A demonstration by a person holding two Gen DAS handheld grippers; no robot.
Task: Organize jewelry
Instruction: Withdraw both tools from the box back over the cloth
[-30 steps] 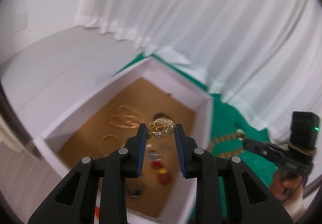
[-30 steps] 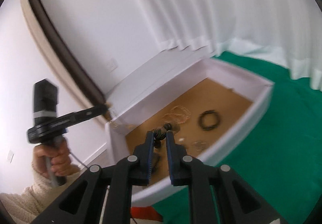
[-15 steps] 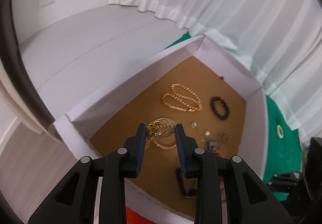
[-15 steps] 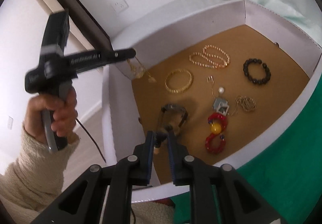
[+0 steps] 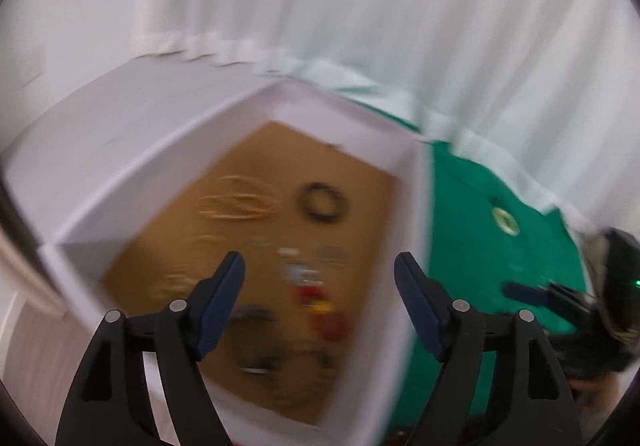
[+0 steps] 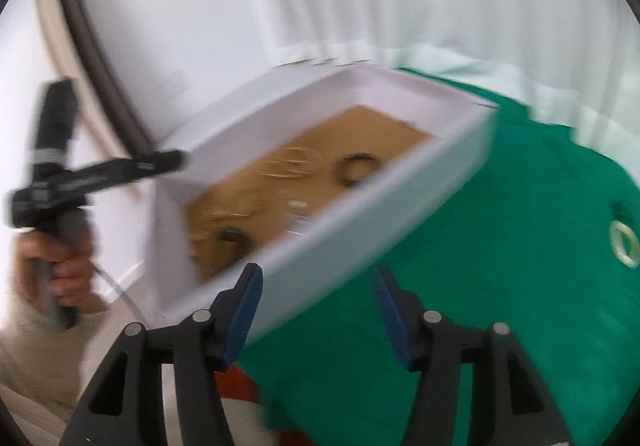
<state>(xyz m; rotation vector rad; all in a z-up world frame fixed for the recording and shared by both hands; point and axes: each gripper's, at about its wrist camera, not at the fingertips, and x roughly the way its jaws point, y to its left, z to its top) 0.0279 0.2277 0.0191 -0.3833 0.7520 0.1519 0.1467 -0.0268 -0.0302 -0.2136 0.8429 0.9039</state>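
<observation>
Mostly sorted: both the left gripper [image 5: 319, 270] and right gripper [image 6: 317, 285] gape empty; 1 ring [image 6: 623, 243] waits at 3 o'clock outside the box [image 6: 400, 181].

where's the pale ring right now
The pale ring lies alone on the green cloth, outside the box, to its right in both wrist views.

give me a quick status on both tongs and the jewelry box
Left tongs open, empty. Right tongs open, empty. White cardboard box with brown floor holds the jewelry; pale round ring outside on green cloth. Nothing in the way.
</observation>
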